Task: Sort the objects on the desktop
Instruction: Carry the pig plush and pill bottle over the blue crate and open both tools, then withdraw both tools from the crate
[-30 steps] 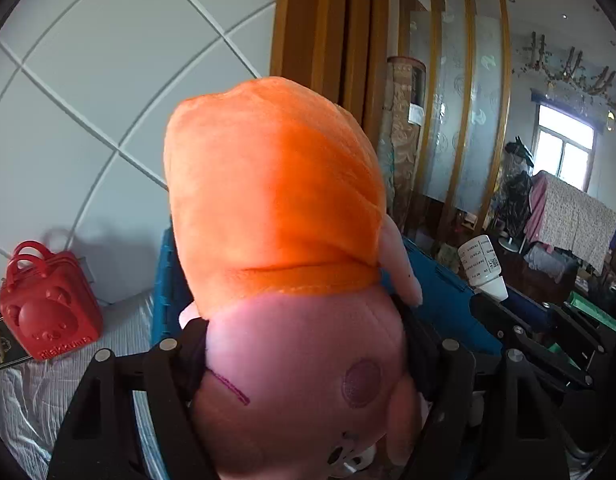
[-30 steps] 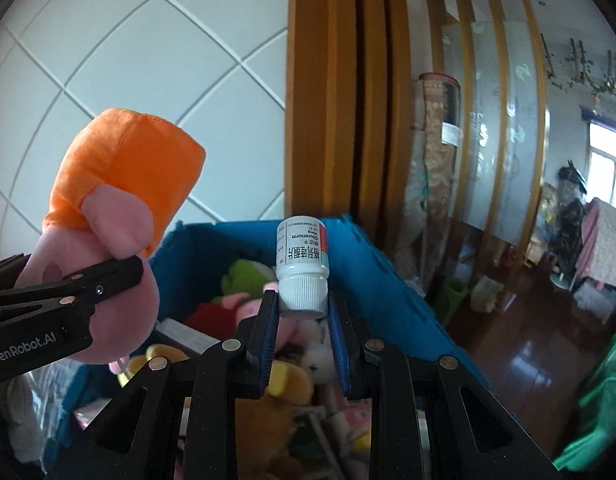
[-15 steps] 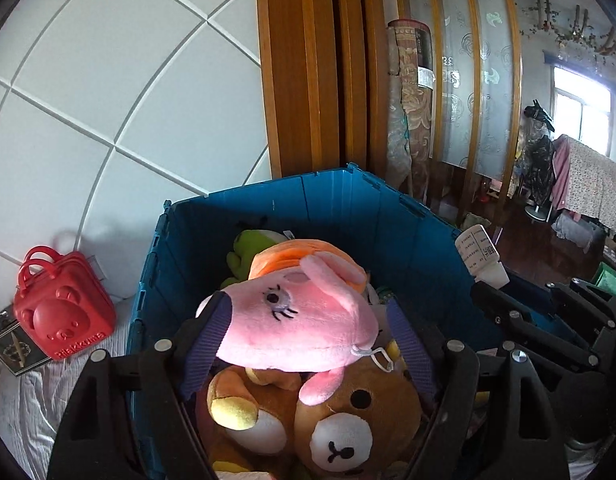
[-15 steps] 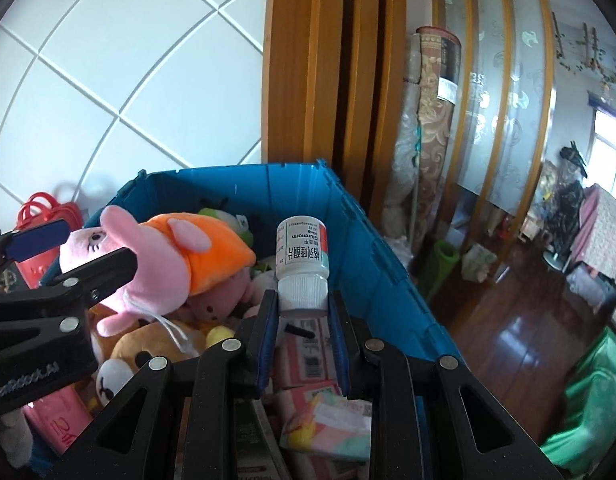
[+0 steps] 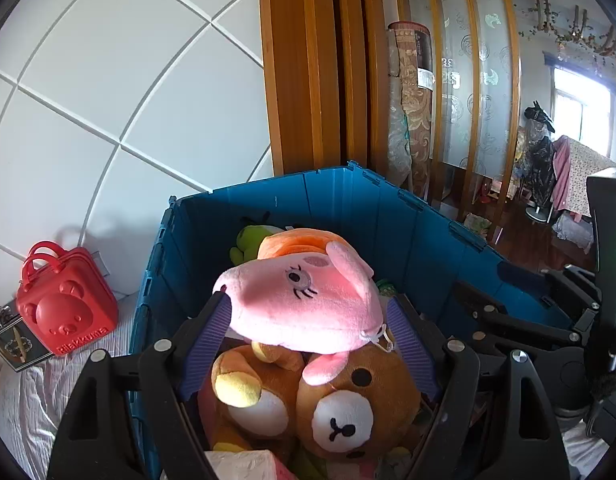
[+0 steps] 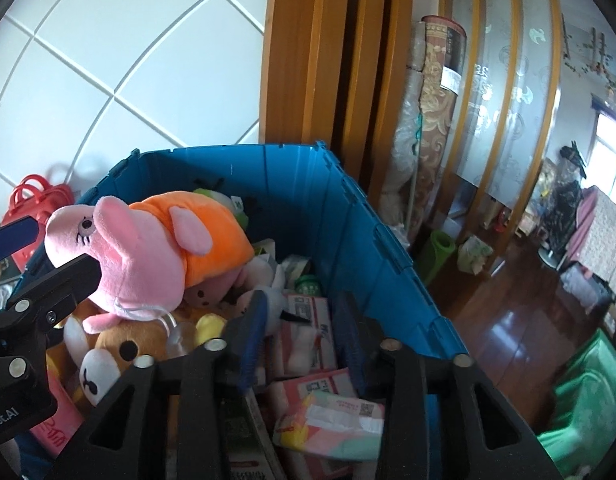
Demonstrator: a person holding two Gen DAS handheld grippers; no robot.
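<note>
A pink plush pig in an orange top (image 5: 304, 300) lies on the pile in a blue bin (image 5: 347, 200). My left gripper (image 5: 308, 320) is open, its purple pads on either side of the pig's head. The pig also shows in the right wrist view (image 6: 156, 252). My right gripper (image 6: 304, 328) is open and empty above boxes (image 6: 308, 332) in the bin (image 6: 347, 216). The white bottle it held is out of sight. A brown bear plush (image 5: 347, 412) lies under the pig.
A red bear-shaped case (image 5: 64, 308) stands on a striped cloth (image 5: 24, 400) left of the bin, next to a dark box. A white tiled wall and wooden screen stand behind. A green bin (image 6: 583, 412) sits on the floor at the right.
My left gripper lowered the pig onto the bin's pile and opened. My right gripper opened and the white bottle left it.
</note>
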